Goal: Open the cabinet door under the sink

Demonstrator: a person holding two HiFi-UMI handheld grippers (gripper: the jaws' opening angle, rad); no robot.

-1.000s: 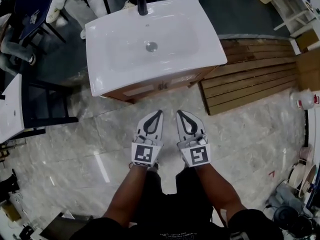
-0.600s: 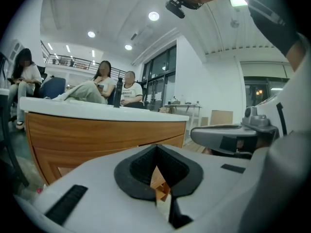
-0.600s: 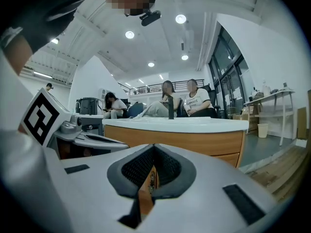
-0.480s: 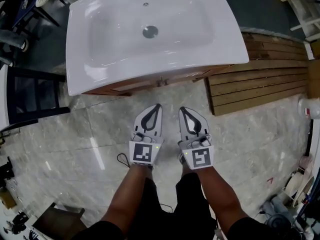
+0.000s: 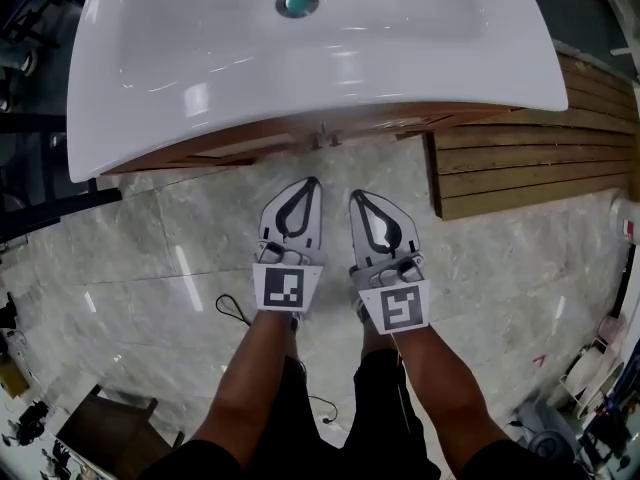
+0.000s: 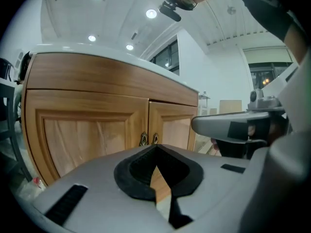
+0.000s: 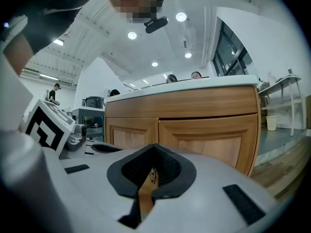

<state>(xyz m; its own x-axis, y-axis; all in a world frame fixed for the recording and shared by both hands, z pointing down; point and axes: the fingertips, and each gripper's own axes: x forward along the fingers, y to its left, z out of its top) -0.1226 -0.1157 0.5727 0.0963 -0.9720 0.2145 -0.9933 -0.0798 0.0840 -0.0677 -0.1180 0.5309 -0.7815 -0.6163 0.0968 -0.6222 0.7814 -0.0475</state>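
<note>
The left gripper (image 5: 310,182) and right gripper (image 5: 356,195) are pale grey plastic, with curved jaws lined in black padding. Each carries a white marker cube (image 5: 287,288) printed with black squares. A thin black cable (image 5: 232,311) loops by the left wrist. The person wears dark clothing (image 5: 322,408) with short sleeves (image 5: 485,446).

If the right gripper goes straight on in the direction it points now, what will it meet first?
Most likely the wooden cabinet front, near its small metal door pull, seen past the right gripper. Nothing else seems to stand between, but depth is unclear.
</note>
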